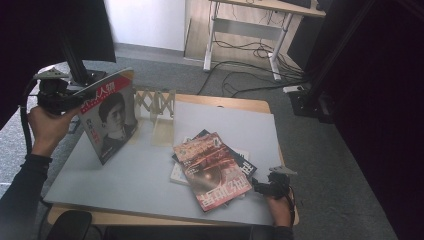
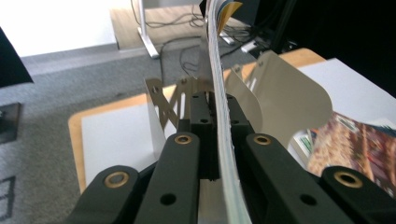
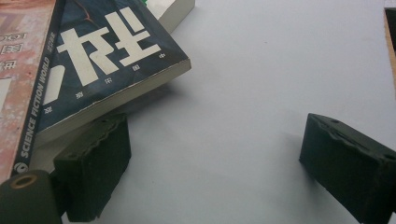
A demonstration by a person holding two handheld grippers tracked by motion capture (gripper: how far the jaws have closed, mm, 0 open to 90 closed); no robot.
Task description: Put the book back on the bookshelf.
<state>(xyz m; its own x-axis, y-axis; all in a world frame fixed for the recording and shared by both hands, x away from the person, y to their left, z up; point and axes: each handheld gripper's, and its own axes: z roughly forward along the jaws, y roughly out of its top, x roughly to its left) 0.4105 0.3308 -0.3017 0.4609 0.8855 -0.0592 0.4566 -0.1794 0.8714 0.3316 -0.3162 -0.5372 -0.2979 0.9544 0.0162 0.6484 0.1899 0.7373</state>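
Observation:
A magazine with a portrait cover and a red top band (image 1: pixel 110 120) stands tilted over the left of the grey mat (image 1: pixel 230 125), its lower corner at the mat. My left gripper (image 1: pixel 81 100) is shut on its upper left edge. In the left gripper view the magazine (image 2: pixel 219 70) runs edge-on between the jaws of the left gripper (image 2: pixel 215 105). A fanned stack of magazines (image 1: pixel 212 167), a reddish one on top, lies at the mat's front right. Beside it my right gripper (image 1: pixel 257 187) rests open. In the right gripper view the right gripper (image 3: pixel 219 154) has one pad (image 3: pixel 93 163) by the corner of a dark blue magazine (image 3: pixel 107 60).
A wooden expanding rack (image 1: pixel 156 105) with pale dividers (image 2: pixel 289 102) stands at the mat's back edge. The table's wooden rim (image 1: pixel 150 217) frames the mat. On the carpet behind are cables (image 1: pixel 250 75) and a desk's white legs (image 1: pixel 275 50). A dark stand (image 1: pixel 75 60) rises at the far left.

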